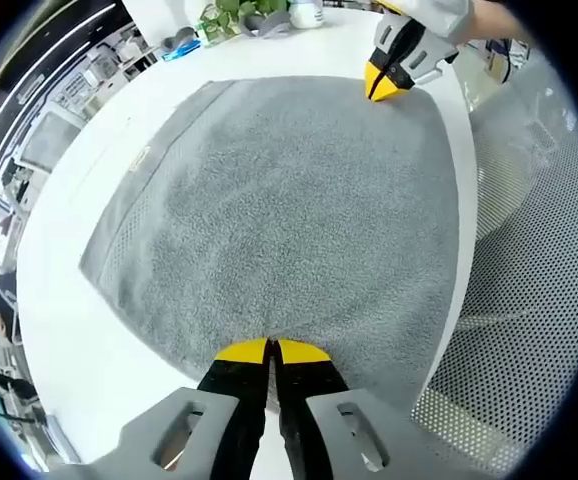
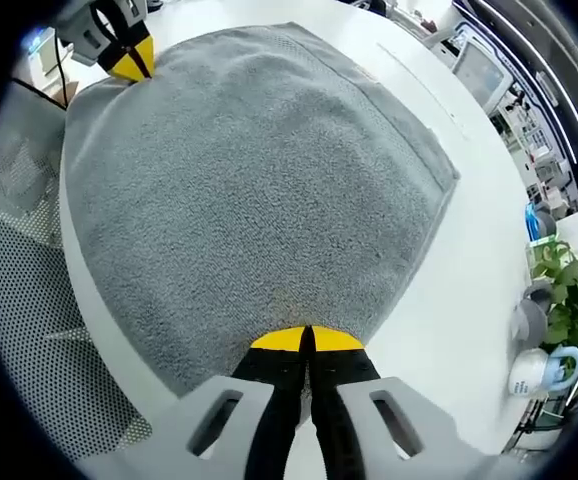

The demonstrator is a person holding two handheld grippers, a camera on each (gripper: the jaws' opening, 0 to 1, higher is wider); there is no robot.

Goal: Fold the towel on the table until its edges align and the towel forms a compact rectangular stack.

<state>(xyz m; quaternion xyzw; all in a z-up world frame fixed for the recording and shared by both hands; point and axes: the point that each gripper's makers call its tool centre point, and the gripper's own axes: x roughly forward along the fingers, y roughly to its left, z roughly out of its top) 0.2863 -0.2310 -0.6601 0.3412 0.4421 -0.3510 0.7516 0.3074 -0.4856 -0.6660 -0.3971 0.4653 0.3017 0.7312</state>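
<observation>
A grey towel [image 1: 279, 200] lies spread flat on the white table [image 1: 79, 340], one side running along the table's edge. In the left gripper view my left gripper [image 1: 270, 349] sits at the towel's near corner, jaws pressed together on its edge. The right gripper [image 1: 385, 85] shows at the opposite far corner, tips down on the cloth. In the right gripper view the towel [image 2: 249, 180] stretches away from my right gripper [image 2: 306, 339], which is shut on its near corner. The left gripper [image 2: 131, 60] rests at the far corner, top left.
A perforated metal surface [image 1: 539, 300] runs beside the table's edge by the towel [image 2: 29, 300]. Potted plants [image 2: 569, 280], a white-and-blue mug [image 2: 549, 368] and a bottle [image 1: 307, 12] stand at the table's far end. Bare table [image 2: 459, 300] surrounds the towel.
</observation>
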